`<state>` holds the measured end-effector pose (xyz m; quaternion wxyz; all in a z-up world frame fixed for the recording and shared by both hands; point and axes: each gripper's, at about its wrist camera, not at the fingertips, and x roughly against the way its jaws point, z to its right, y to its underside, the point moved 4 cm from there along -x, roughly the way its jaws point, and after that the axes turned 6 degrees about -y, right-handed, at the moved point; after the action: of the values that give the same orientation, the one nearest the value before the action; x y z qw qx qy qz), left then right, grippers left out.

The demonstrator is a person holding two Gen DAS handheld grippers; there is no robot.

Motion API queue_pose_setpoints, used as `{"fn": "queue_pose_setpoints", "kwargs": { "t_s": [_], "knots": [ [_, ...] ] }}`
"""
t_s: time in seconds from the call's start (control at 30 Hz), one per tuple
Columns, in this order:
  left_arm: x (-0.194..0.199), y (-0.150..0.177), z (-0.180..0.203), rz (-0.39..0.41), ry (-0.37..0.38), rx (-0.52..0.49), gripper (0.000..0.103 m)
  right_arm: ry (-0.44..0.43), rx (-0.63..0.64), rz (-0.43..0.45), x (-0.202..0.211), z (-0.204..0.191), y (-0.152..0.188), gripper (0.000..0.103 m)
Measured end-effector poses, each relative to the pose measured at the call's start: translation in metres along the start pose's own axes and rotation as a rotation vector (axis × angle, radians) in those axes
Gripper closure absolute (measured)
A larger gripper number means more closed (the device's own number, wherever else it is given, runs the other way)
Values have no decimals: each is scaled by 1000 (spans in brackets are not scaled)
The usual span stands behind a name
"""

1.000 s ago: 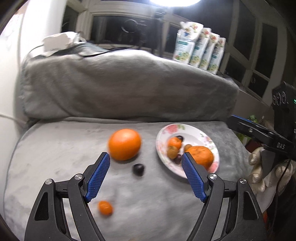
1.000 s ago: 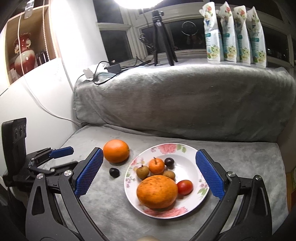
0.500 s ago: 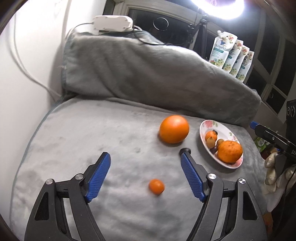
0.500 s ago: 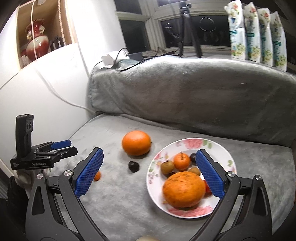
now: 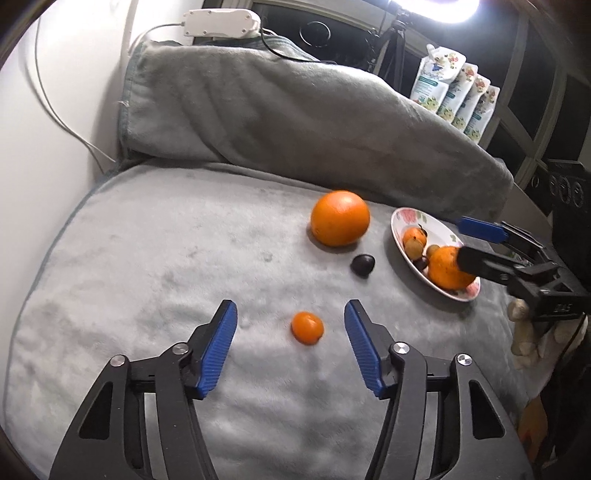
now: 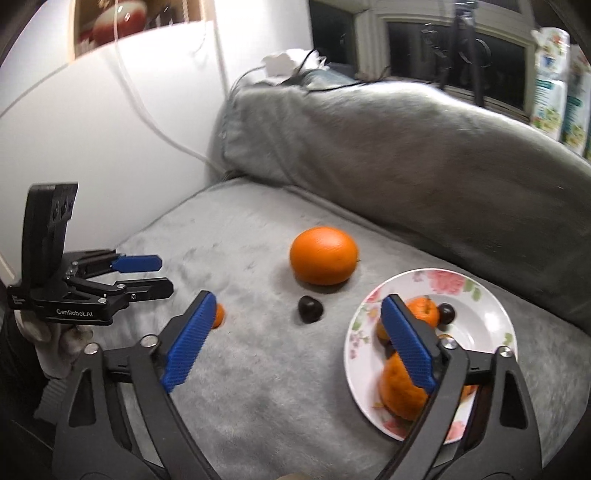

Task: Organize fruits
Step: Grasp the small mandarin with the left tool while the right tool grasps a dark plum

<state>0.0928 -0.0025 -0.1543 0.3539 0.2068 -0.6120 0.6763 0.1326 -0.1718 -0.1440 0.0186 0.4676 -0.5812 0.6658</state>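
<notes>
A small orange fruit [image 5: 307, 328] lies on the grey blanket between the fingers of my left gripper [image 5: 291, 306]. Its jaws are closing and the pads stand clear of the fruit. A big orange [image 5: 340, 218] and a dark plum [image 5: 362, 265] lie further back. The floral plate [image 5: 406, 218] at the right holds a rough mandarin and several small fruits. My right gripper [image 6: 297, 299] hovers with the dark plum [image 6: 310, 309] just ahead between its fingers. Its jaws are closing too and touch nothing. The plate [image 6: 491, 295] lies behind its right finger.
A blanket-covered back cushion [image 5: 295, 122] rises behind the fruits. A white wall [image 5: 55, 110] with a cable closes the left side. A power strip [image 5: 219, 22] lies on the cushion's top. Pouches [image 5: 454, 96] stand on the sill. A gloved hand [image 5: 524, 332] holds the right gripper.
My left gripper has swung left and down over the small orange fruit and its jaws have narrowed. My right gripper has swung left from the plate toward the dark plum and narrowed slightly.
</notes>
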Motion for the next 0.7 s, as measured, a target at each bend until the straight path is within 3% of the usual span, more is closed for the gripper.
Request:
{"fn": "queue_pose_setpoints", "kwargs": {
  "t_s": [0.3, 0.37, 0.7],
  "knots": [
    [-18, 13, 8, -53, 31, -11, 59, -10, 55, -126, -42, -2, 4, 32],
    [-22, 13, 10, -63, 46, -9, 61, -9, 71, -160, -52, -1, 4, 41],
    [-39, 16, 9, -98, 39, -30, 66, 16, 142, -288, -93, 4, 6, 53]
  ]
}}
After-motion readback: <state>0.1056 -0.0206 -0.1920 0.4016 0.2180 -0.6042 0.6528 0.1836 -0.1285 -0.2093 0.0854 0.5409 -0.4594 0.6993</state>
